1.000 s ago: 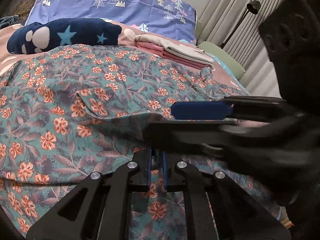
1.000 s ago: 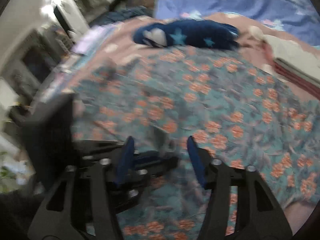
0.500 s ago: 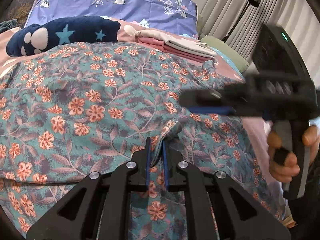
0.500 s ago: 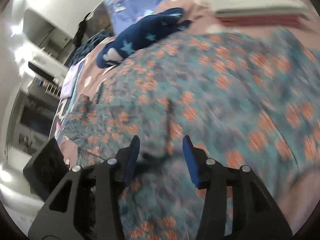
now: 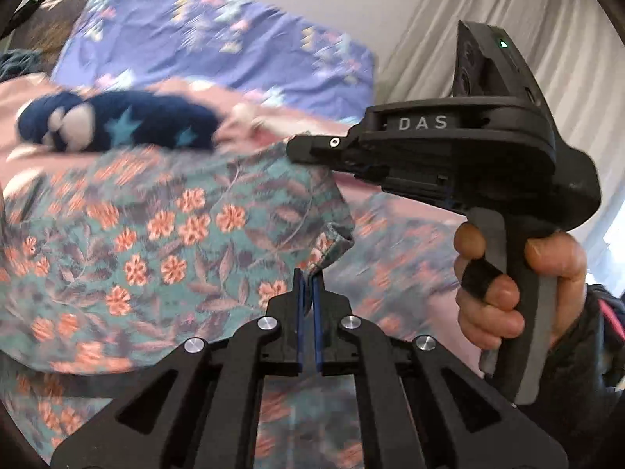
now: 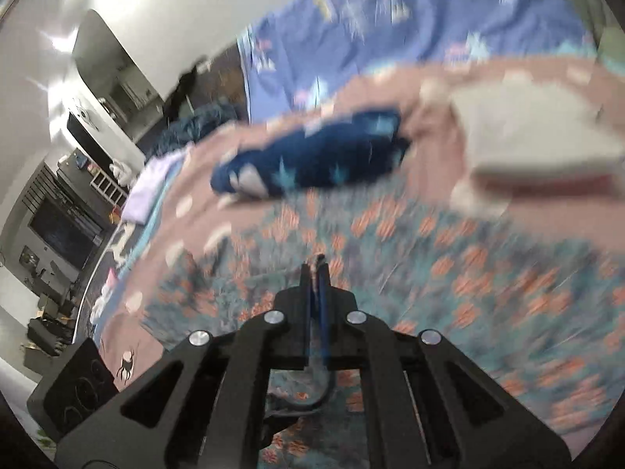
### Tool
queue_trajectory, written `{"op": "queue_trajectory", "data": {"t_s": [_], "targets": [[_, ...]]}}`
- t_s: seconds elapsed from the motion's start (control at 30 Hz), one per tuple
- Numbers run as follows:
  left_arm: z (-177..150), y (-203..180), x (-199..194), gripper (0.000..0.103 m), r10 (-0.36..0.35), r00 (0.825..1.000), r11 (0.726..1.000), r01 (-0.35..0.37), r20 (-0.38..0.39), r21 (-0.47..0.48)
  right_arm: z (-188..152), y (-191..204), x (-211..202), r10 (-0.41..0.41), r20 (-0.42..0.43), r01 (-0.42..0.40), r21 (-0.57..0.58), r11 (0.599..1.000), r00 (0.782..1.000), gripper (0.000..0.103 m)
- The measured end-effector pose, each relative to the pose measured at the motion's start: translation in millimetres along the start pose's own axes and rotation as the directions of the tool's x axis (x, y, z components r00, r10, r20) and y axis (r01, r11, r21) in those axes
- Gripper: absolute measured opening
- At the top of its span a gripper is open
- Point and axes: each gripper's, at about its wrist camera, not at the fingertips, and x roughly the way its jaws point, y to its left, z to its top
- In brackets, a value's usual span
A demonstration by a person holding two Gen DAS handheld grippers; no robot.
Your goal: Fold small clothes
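A teal garment with orange flowers (image 5: 164, 226) lies spread over the pink bed, one edge raised off it. My left gripper (image 5: 308, 277) is shut on a fold of that raised edge, low in the left wrist view. My right gripper (image 5: 293, 148), held by a hand (image 5: 508, 273), is shut on the garment's upper corner further back. In the blurred right wrist view the right gripper (image 6: 317, 269) shows a bit of cloth pinched between its closed blue pads, with the floral garment (image 6: 449, 258) spreading beyond.
A navy plush with stars (image 5: 117, 125) lies behind the garment on the pink bedspread (image 5: 390, 191). A folded stack of clothes (image 6: 527, 144) sits at the back right. A purple pillow (image 5: 218, 43) leans at the headboard; curtains (image 5: 488, 11) hang on the right.
The right gripper's jaws, apart before, have shut on the garment's edge. Both grippers have risen, lifting that edge of the cloth off the bed.
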Motion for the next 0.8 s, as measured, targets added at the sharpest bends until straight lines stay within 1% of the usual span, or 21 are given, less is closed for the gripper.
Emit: {"op": "queue_trajectory", "data": {"t_s": [0.03,0.1,0.13,0.17,0.2,0.23,0.27,0.3,0.33,0.37,0.47,0.53,0.57,0.6,0.63,0.67,0.7,0.73,0.77,0.8], "targets": [[2.9,-8.2,3.0,0.003,-0.006,1.0,1.0,0.006,0.007,0.017,4.9,-3.6,-13.6,-0.031,0.034,0.032,-0.019,0.999,0.999,0.004],[4.9,-22.7,13.6,0.003,-0.008,1.0,0.998,0.007,0.007,0.054,8.0,-15.6,-25.8,-0.095,0.064,0.098,-0.039,0.994,0.993,0.005],[2.7,-30.0,22.9,0.003,-0.003,1.0,0.998,0.003,-0.003,0.069,6.5,-25.9,-26.6,-0.127,0.058,0.13,-0.035,0.991,0.99,0.005],[-0.8,-33.5,30.4,0.004,0.002,1.0,0.997,0.0,-0.017,0.075,3.2,-36.6,-22.8,-0.152,0.04,0.153,-0.022,0.988,0.988,0.009],[-4.9,-35.7,38.3,0.004,0.005,0.999,0.997,-0.002,-0.036,0.075,-3.2,-51.6,-17.0,-0.183,0.011,0.183,0.0,0.983,0.983,0.009],[-10.3,-37.2,47.7,0.008,0.005,0.998,0.997,-0.001,-0.062,0.071,-7.3,-61.6,-11.4,-0.203,-0.008,0.203,0.014,0.979,0.979,0.009],[-14.8,-38.0,52.9,0.016,0.01,0.996,0.998,-0.005,-0.084,0.067,-13.4,-73.8,-7.8,-0.225,-0.027,0.226,0.031,0.974,0.974,0.013],[-20.8,-35.5,56.4,0.024,0.028,0.994,0.998,-0.022,-0.109,0.062,-20.6,-85.5,-5.7,-0.238,-0.048,0.24,0.051,0.969,0.97,0.024],[-22.9,-32.4,55.9,0.04,0.05,0.992,0.997,-0.043,-0.117,0.059,-27.5,-94.8,-6.1,-0.232,-0.059,0.236,0.07,0.969,0.971,0.031],[-24.2,-28.2,51.7,0.046,0.064,0.992,0.997,-0.058,-0.107,0.059,-32.1,-98.6,-8.6,-0.228,-0.06,0.232,0.079,0.969,0.972,0.034],[-27.0,-13.4,30.0,0.053,0.115,0.991,0.991,-0.11,-0.074,0.077,-47.1,-102.5,-18.2,-0.187,-0.058,0.191,0.065,0.979,0.981,0.034],[-27.0,1.4,12.3,0.056,0.163,0.985,0.984,-0.159,-0.048,0.081,-60.4,-91.5,-25.5,-0.146,-0.051,0.147,0.017,0.989,0.988,0.034],[-27.6,10.0,1.8,0.057,0.195,0.98,0.978,-0.192,-0.035,0.082,-65.7,-83.2,-27.8,-0.118,-0.049,0.118,-0.009,0.993,0.992,0.034],[-29.8,16.9,-7.0,0.058,0.229,0.973,0.971,-0.227,-0.023,0.08,-70.5,-75.0,-27.3,-0.093,-0.051,0.091,-0.034,0.995,0.994,0.034],[-31.2,28.6,-19.1,0.061,0.277,0.961,0.959,-0.276,-0.009,0.072,-76.5,-63.7,-23.0,-0.071,-0.06,0.067,-0.069,0.995,0.996,0.034],[-30.1,42.7,-26.7,0.061,0.319,0.948,0.946,-0.318,-0.002,0.058,-82.7,-57.7,-18.8,-0.078,-0.073,0.07,-0.099,0.993,0.994,0.034],[-30.2,55.1,-36.5,0.061,0.358,0.934,0.933,-0.357,0.0,0.041,-89.8,-53.3,-10.3,-0.124,-0.093,0.111,-0.131,0.985,0.988,0.034],[-32.0,75.7,-48.2,0.061,0.416,0.909,0.909,-0.416,-0.006,0.009,-96.1,-54.1,1.4,-0.185,-0.116,0.166,-0.153,0.974,0.976,0.034],[-34.7,95.1,-57.3,0.061,0.472,0.881,0.881,-0.473,-0.017,-0.024,-100.9,-56.2,6.6,-0.212,-0.123,0.191,-0.163,0.968,0.97,0.03],[-37.4,109.9,-64.5,0.061,0.514,0.857,0.856,-0.515,-0.031,-0.048,-106.4,-57.0,10.4,-0.228,-0.107,0.207,-0.176,0.962,0.968,0.029]]}}
